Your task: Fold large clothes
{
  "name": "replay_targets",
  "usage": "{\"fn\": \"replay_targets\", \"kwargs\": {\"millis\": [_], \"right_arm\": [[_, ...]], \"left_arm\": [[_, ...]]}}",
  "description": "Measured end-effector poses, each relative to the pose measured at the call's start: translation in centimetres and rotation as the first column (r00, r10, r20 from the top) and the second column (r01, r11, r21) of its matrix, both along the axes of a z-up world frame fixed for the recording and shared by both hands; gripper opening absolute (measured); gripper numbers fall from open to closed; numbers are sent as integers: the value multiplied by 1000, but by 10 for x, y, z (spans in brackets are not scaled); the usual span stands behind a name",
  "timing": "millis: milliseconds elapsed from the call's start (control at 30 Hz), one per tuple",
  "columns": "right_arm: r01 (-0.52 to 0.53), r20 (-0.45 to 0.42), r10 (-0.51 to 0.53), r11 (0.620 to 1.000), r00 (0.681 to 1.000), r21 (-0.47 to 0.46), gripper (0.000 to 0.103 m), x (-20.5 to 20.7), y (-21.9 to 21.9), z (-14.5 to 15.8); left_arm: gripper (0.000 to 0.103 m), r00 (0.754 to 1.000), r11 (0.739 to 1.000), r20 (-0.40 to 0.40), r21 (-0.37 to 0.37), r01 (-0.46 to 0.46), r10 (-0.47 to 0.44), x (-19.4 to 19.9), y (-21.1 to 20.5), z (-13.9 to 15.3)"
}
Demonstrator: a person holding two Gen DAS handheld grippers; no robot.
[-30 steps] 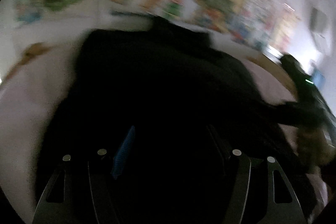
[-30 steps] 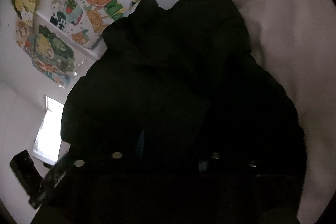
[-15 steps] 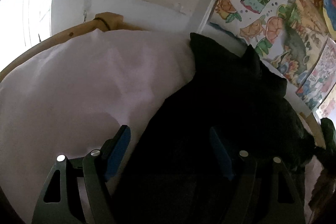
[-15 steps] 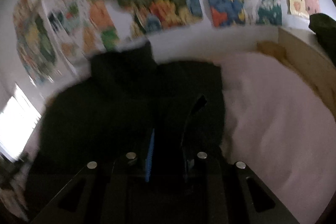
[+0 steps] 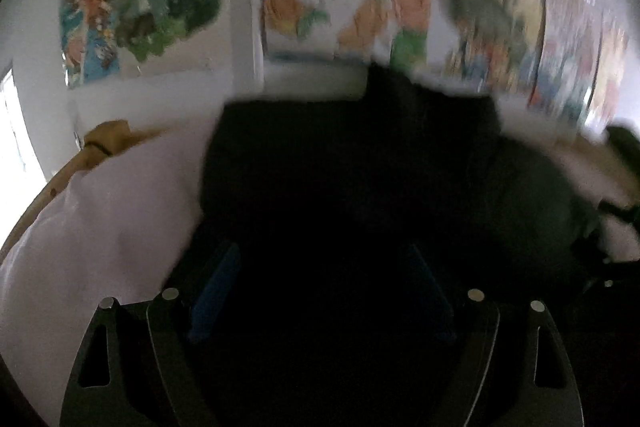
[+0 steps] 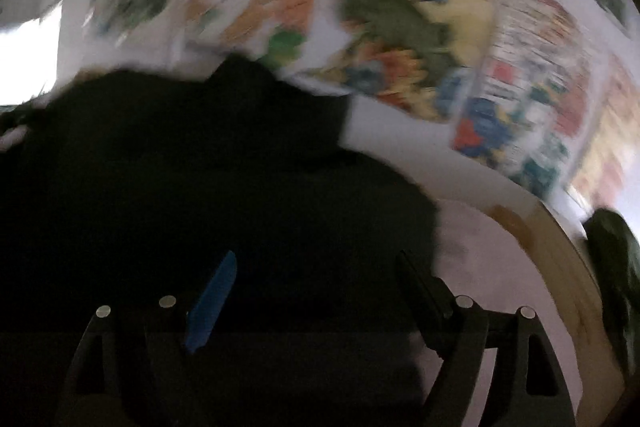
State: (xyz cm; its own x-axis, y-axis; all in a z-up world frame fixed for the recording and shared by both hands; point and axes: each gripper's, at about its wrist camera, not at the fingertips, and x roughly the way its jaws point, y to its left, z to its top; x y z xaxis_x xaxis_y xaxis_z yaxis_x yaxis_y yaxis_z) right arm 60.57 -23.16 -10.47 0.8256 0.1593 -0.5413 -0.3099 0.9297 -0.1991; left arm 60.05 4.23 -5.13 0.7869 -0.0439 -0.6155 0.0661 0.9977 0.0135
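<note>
Black garment [image 5: 360, 187] heaped mid-bed, fills space ahead of both grippers. Bare sheet [image 5: 100, 227] open to its left; more bare sheet on right in right view. Wooden frame [image 6: 560, 255] rims bed. Poster wall [image 5: 320, 7] close behind garment.

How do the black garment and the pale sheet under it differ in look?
The black garment is very dark, almost featureless in these blurred views; the pale sheet is light pinkish white with soft wrinkles. The garment lies bunched in a thick heap with an uneven edge, while the sheet spreads flat beneath it and reaches the wooden frame. Both are soft fabric.
</note>
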Motion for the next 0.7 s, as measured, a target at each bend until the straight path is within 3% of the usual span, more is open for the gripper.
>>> {"fn": "replay_targets", "kwargs": {"millis": [133, 267, 433, 700], "right_arm": [[-12, -110, 18, 998, 994, 57, 80, 25, -4, -26], [-26, -169, 44, 994, 985, 104, 83, 40, -6, -44], [-34, -172, 50, 995, 984, 97, 85, 40, -3, -53], [-30, -145, 43, 996, 988, 88, 86, 39, -1, -57]], "left_arm": [[96, 999, 1000, -31, 14, -26, 26, 9, 3, -29], [99, 998, 999, -48, 39, -28, 30, 13, 2, -41], [101, 998, 995, -51, 93, -41, 46, 16, -2, -51], [101, 997, 994, -53, 104, -43, 49, 16, -4, -54]]}}
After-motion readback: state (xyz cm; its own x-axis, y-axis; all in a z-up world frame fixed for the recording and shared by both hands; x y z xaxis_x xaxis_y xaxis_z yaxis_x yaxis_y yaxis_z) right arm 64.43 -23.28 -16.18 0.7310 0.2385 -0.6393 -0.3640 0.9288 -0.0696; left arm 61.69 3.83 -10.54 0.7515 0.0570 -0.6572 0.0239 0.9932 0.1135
